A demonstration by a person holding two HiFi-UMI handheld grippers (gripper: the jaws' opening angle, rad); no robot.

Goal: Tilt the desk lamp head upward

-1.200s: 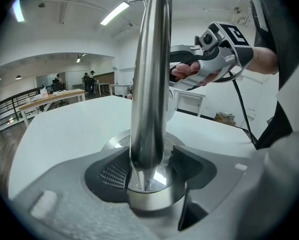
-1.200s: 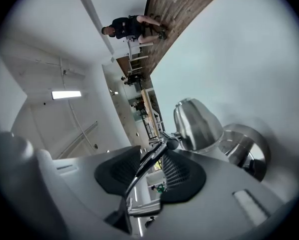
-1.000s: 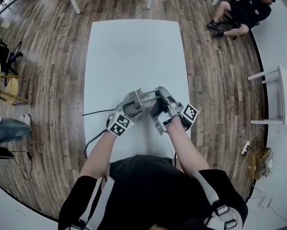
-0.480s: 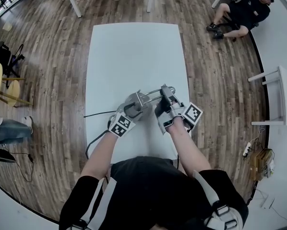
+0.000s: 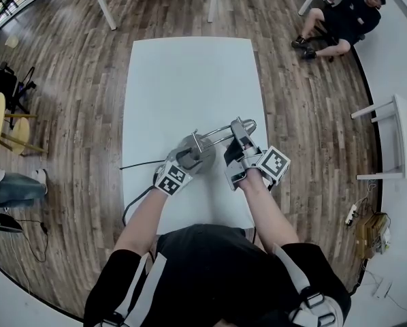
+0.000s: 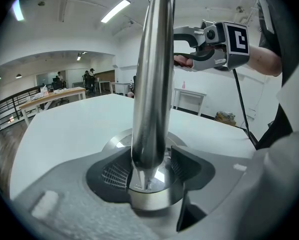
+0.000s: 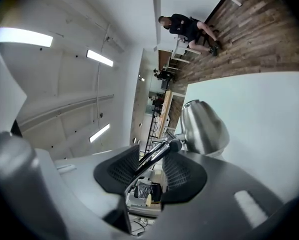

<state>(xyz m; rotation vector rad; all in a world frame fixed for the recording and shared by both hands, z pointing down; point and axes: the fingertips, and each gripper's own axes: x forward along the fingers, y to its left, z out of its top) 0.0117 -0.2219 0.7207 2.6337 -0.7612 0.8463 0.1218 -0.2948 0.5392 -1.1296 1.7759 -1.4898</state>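
Only the head view takes in the white table (image 5: 190,80), with the desk lamp (image 5: 216,130) near its front edge. In its own view the left gripper (image 6: 148,173) clamps the post's foot with its 2 jaws. The right gripper (image 7: 152,171), in its view, pinches the thin arm behind the lamp head (image 7: 202,126).

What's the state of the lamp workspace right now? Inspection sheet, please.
Surface: white table, only the lamp on it.
Job's things: desk lamp upright, with its round base on the table, chrome post, thin lamp arm and lamp head.
Clutter: nothing seen.
Grippers: left gripper closed on the foot of the post; right gripper closed on the lamp arm just behind the lamp head.
Cables: black cord runs from the lamp to the table's left edge; gripper cable hangs from the right gripper.
Surroundings: wood floor, seated person, white side table, power strip.
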